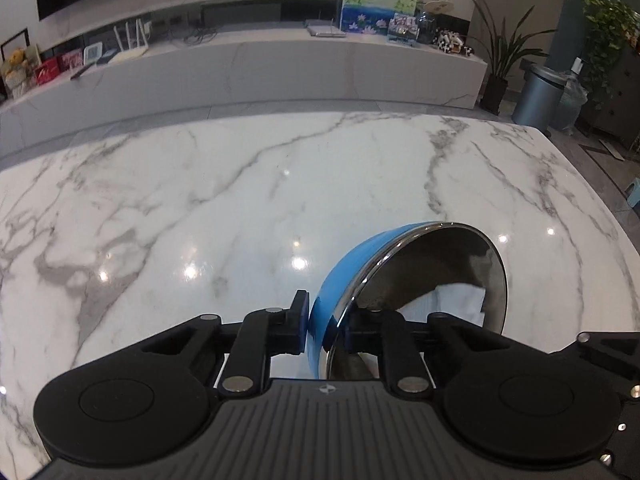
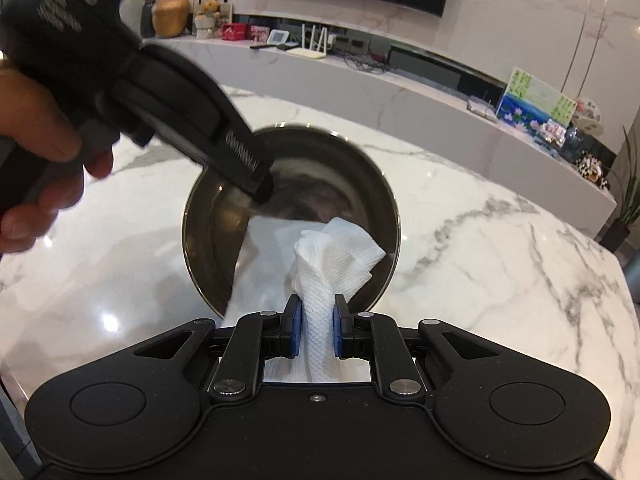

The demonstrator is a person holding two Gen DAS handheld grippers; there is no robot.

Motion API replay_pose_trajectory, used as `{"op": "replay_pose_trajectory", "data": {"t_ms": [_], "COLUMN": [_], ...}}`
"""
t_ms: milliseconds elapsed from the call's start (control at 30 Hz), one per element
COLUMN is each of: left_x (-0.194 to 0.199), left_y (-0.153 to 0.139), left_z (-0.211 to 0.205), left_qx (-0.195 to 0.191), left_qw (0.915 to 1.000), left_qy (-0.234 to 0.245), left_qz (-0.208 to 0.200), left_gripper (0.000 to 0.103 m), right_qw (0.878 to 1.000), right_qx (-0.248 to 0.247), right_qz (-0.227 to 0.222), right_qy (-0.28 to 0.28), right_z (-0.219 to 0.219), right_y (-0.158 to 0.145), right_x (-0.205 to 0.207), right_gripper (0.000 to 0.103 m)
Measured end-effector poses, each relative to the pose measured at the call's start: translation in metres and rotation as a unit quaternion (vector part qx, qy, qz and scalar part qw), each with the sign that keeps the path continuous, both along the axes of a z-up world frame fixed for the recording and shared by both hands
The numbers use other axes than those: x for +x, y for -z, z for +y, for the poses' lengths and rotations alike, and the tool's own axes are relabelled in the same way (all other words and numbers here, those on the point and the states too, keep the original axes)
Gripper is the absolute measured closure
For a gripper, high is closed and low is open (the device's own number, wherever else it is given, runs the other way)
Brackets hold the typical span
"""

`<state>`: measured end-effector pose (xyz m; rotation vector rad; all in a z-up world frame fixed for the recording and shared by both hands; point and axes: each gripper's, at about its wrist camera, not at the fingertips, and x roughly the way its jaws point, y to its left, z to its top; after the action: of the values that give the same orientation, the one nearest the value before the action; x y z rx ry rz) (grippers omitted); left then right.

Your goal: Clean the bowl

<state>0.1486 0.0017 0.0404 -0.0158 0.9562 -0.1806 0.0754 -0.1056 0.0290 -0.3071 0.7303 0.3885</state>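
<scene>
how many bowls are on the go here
1. The one bowl, blue outside and steel inside, is tipped on its side over the marble table, its rim clamped in the left gripper. Another could be out of view.

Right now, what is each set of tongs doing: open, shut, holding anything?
Left tongs: shut on the rim of the tilted bowl.
Right tongs: shut on a paper towel that reaches into the bowl.

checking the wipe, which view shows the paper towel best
The right wrist view: the paper towel stands crumpled between the right tool's pads, reaching into the steel bowl. The left wrist view shows only a white patch of it inside the tilted bowl.
</scene>
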Motion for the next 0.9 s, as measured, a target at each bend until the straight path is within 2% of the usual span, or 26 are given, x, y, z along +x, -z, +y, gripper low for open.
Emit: {"op": "replay_pose_trajectory", "data": {"t_ms": [133,433,600,733,900], "left_x": [0.004,-0.012,-0.021,-0.024,-0.027], "left_y": [0.007,0.015,0.018,0.022,0.028], "left_z": [0.013,0.020,0.020,0.024,0.029], "left_qx": [-0.029,-0.076,-0.092,-0.125,-0.145], "left_qw": [0.9971,0.9852,0.9793,0.9702,0.9657], "left_qy": [-0.029,-0.014,-0.018,-0.026,-0.044], "left_qz": [0.065,0.153,0.179,0.206,0.211], "left_gripper": [0.091,0.091,0.090,0.088,0.087], "right_qw": [1.000,1.000,0.999,0.998,0.995], "right_qx": [0.006,0.006,-0.010,-0.017,-0.001], "right_qz": [-0.009,-0.001,0.022,0.050,0.093], "right_qy": [-0.004,-0.016,-0.033,-0.040,-0.043], "right_z": [0.001,0.004,0.007,0.007,0.002], "right_y": [-0.010,-0.014,-0.008,-0.003,0.001], "right_x": [0.001,0.001,-0.001,0.001,0.010], "right_gripper": [0.090,0.090,0.090,0.090,0.089]}}
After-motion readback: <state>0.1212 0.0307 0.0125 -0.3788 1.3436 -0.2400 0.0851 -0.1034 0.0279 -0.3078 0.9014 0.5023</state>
